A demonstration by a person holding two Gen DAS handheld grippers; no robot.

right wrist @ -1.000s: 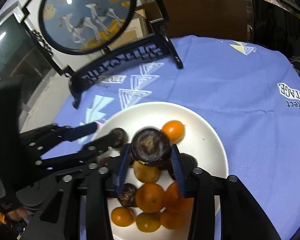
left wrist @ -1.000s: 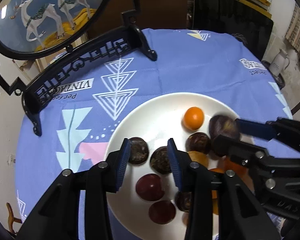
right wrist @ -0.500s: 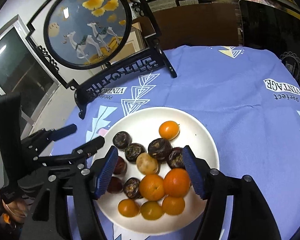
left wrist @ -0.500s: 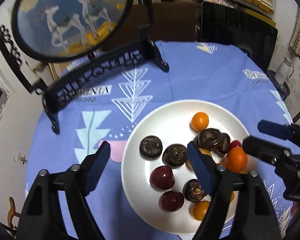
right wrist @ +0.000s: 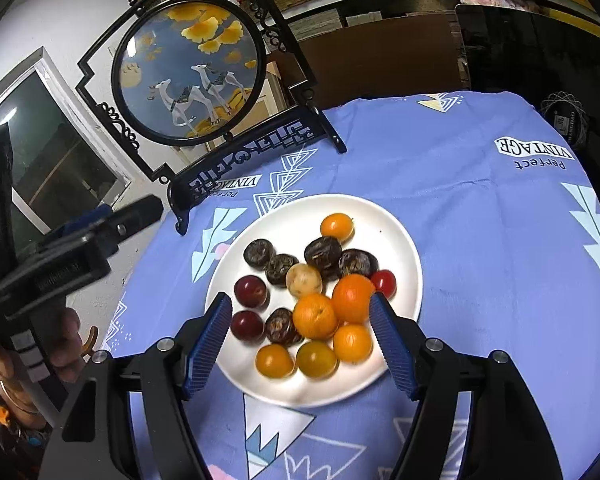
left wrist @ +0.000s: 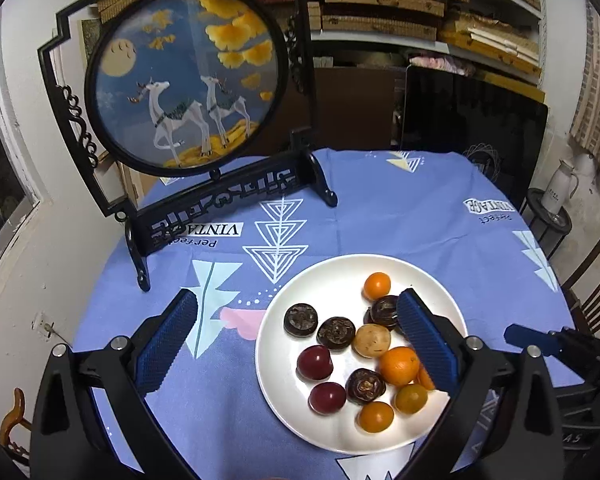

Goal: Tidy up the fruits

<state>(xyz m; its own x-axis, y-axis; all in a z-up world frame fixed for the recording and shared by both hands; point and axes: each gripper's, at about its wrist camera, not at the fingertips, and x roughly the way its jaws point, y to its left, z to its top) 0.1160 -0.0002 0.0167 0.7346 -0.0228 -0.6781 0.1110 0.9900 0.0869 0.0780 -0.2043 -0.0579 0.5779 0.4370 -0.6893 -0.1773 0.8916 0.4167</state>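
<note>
A white plate (left wrist: pixel 328 280) (right wrist: pixel 404 248) on the blue tablecloth holds several fruits: dark wrinkled ones (left wrist: pixel 300 319) (right wrist: pixel 323 252), red plums (left wrist: pixel 315 362) (right wrist: pixel 251 291), oranges (left wrist: pixel 399 365) (right wrist: pixel 314 316), a lone orange at the far rim (left wrist: pixel 377 286) (right wrist: pixel 337 228), and a pale one (left wrist: pixel 372 340) (right wrist: pixel 303 279). My left gripper (left wrist: pixel 296 340) is wide open and empty, raised above the plate's left side. My right gripper (right wrist: pixel 300 340) is wide open and empty, above the plate's near edge. Each gripper shows at the edge of the other's view.
A black-framed round deer screen (left wrist: pixel 188 92) (right wrist: pixel 188 68) stands at the table's back left. The blue cloth (left wrist: pixel 400 216) (right wrist: pixel 480 220) covers the round table. A white jug (left wrist: pixel 558 190) sits on a stand off the right; a chair (left wrist: pixel 596 280) is beside it.
My right gripper let go of the dark fruit onto the plate and opened wide. Both grippers opened and pulled up and back from the plate.
</note>
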